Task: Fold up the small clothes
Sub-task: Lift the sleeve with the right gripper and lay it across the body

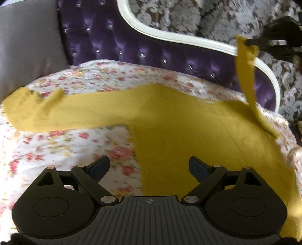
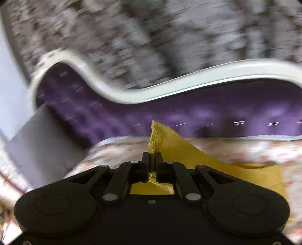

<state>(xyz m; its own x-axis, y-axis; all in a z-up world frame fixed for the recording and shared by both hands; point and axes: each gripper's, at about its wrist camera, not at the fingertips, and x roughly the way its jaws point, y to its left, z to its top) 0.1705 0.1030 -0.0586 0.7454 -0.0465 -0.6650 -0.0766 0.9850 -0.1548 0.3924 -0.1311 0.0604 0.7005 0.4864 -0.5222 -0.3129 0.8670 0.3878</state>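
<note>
A mustard-yellow knit top (image 1: 169,120) lies spread on the floral bedspread (image 1: 62,143), one sleeve stretched out to the left. My left gripper (image 1: 149,166) is open and empty, hovering low over the garment's lower left edge. My right gripper (image 1: 251,43) is seen at the upper right, shut on the end of the other sleeve (image 1: 245,75) and holding it up off the bed. In the right wrist view my right gripper (image 2: 152,160) is shut on the yellow sleeve cuff (image 2: 156,137), which sticks up between the fingers; the view is motion-blurred.
A purple tufted headboard (image 1: 117,43) with a white curved frame (image 1: 169,36) stands behind the bed. A grey pillow (image 1: 28,43) sits at the left. Patterned wallpaper (image 1: 169,13) is behind. The headboard also shows in the right wrist view (image 2: 188,111).
</note>
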